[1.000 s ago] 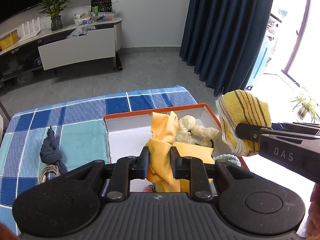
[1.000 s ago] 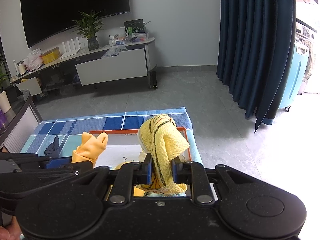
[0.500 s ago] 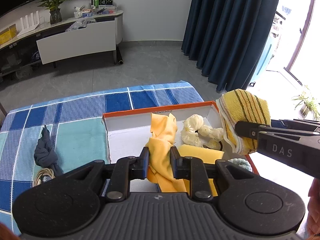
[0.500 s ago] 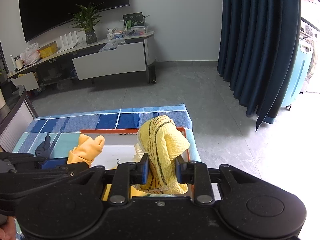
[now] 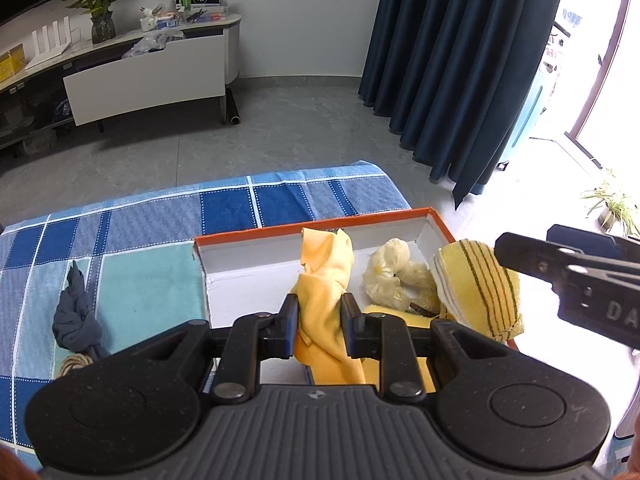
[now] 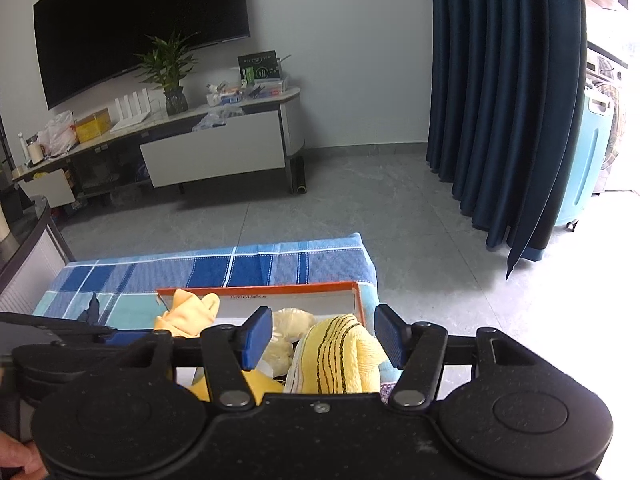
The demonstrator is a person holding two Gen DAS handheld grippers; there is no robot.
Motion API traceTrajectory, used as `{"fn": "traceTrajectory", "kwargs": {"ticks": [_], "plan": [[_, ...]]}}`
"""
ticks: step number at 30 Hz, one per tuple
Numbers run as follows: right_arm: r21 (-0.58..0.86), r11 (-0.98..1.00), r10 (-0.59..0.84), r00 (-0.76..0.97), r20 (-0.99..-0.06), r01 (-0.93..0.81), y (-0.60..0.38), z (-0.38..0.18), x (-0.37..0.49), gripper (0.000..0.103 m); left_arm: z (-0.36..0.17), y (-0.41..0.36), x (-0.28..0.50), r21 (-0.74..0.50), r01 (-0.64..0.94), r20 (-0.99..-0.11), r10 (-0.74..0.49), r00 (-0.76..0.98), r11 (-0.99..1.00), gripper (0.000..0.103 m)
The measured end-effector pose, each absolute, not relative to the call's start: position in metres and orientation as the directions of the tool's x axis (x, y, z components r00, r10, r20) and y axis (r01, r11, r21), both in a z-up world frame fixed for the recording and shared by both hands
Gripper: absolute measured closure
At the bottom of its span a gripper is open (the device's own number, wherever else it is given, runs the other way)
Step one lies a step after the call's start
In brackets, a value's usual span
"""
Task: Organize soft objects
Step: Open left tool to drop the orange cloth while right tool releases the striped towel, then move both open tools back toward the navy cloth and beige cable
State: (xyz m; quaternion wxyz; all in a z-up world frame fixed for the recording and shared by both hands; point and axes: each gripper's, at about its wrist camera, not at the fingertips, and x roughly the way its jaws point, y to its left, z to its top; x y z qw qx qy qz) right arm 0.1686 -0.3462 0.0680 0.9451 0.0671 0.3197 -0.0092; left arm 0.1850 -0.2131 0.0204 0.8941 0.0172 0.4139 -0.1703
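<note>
While the right gripper has just been opening, its blue-padded fingers are seen spread wide, with a striped yellow towel lying loose between them and no pad pressing on it. That towel is thick and nubbly, pale yellow with thin dark stripes and a white edge, bunched into a rounded lump. From the left wrist view it is seen resting at the right end of the box, against or over the near right wall; which of the two cannot be told.

An orange-yellow cloth is pinched between the fingers of the left gripper, which are drawn close together on it. It is smooth and thin, crumpled into upright folds above the fingers, with a tail hanging down behind them over the box interior.

The box is shallow, white inside with an orange rim, and is set on a counter covered by a blue and teal checked cloth. Inside it, a cream knotted bundle with a small flower print is lying between the two yellow pieces, and a flat yellow item is partly hidden beneath them.

Left of the box, on the checked cloth, a dark blue knotted rag is lying, with a coil of beige cord just beside its near end.
</note>
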Motion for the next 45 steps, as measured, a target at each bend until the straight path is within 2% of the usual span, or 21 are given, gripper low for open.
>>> {"fn": "traceTrajectory", "kwargs": {"ticks": [2, 4, 5, 6, 22, 33, 45], "plan": [[0.123, 0.990, 0.022, 0.804, -0.594, 0.064, -0.347, 0.072, 0.165, 0.034, 0.022, -0.216, 0.188, -0.112, 0.343, -0.746, -0.307, 0.591, 0.933, 0.077], [0.123, 0.990, 0.019, 0.811, -0.585, 0.066, -0.348, 0.075, 0.162, 0.034, 0.022, -0.219, 0.191, -0.118, 0.365, -0.742, -0.326, 0.585, 0.924, 0.062], [0.128, 0.990, 0.022, 0.814, -0.581, 0.065, -0.349, 0.076, 0.160, 0.034, 0.023, -0.219, 0.191, -0.115, 0.365, -0.738, -0.325, 0.592, 0.924, 0.049], [0.133, 0.989, 0.026, 0.815, -0.579, 0.063, -0.349, 0.077, 0.159, 0.034, 0.023, -0.219, 0.192, -0.103, 0.360, -0.735, -0.314, 0.600, 0.927, 0.045], [0.143, 0.990, 0.102, 0.796, -0.597, -0.019, -0.310, 0.078, 0.137, 0.034, 0.035, -0.164, 0.151, -0.073, 0.240, -0.739, -0.214, 0.638, 0.968, 0.037], [0.161, 0.982, 0.178, 0.760, -0.625, -0.097, -0.261, 0.071, 0.128, 0.034, 0.036, -0.119, 0.120, -0.062, 0.141, -0.743, -0.140, 0.655, 0.988, 0.022], [0.161, 0.970, 0.242, 0.724, -0.646, -0.180, -0.212, 0.066, 0.123, 0.034, 0.034, -0.063, 0.097, -0.067, 0.039, -0.740, -0.076, 0.668, 0.997, 0.019]]}}
